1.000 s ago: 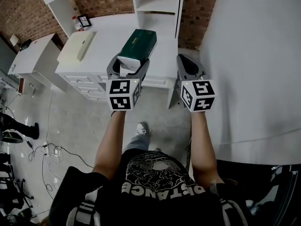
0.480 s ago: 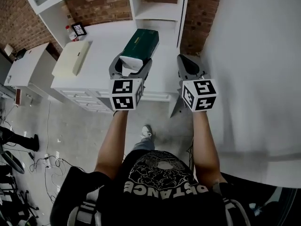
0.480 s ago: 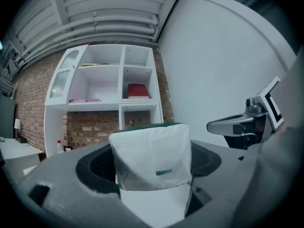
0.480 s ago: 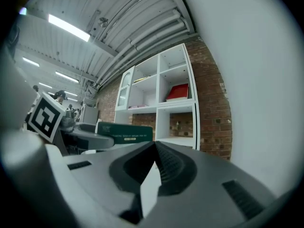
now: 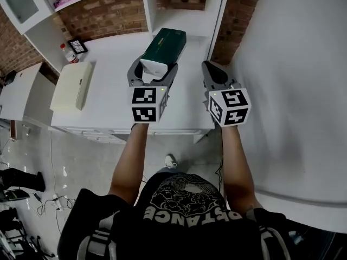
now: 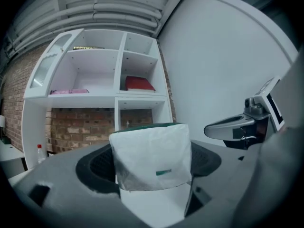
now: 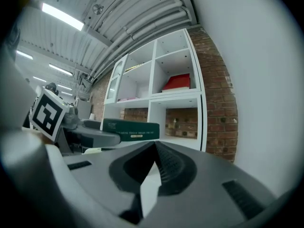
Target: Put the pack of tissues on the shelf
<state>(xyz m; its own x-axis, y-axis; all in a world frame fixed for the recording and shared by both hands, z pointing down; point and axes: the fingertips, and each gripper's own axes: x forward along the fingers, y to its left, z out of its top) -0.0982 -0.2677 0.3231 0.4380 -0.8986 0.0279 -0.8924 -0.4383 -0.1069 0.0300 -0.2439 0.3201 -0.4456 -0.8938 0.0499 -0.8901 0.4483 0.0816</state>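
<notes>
The white shelf unit (image 6: 118, 96) holds a flat red item (image 6: 139, 83) in an upper right compartment and a pink item (image 6: 69, 91) on its left shelf. My left gripper (image 5: 152, 71) pinches the green pack of tissues (image 5: 164, 46) by its white end, above the white desk (image 5: 108, 91). My right gripper (image 5: 212, 69), jaws pressed together, is just beside the pack.

pack of tissues (image 5: 164, 49) in left gripper (image 5: 153, 65), over counter (image 5: 108, 104) — shelf (image 5: 187, 23) behind, box (image 5: 69, 85) left, right gripper (image 5: 212, 69) alongside
</notes>
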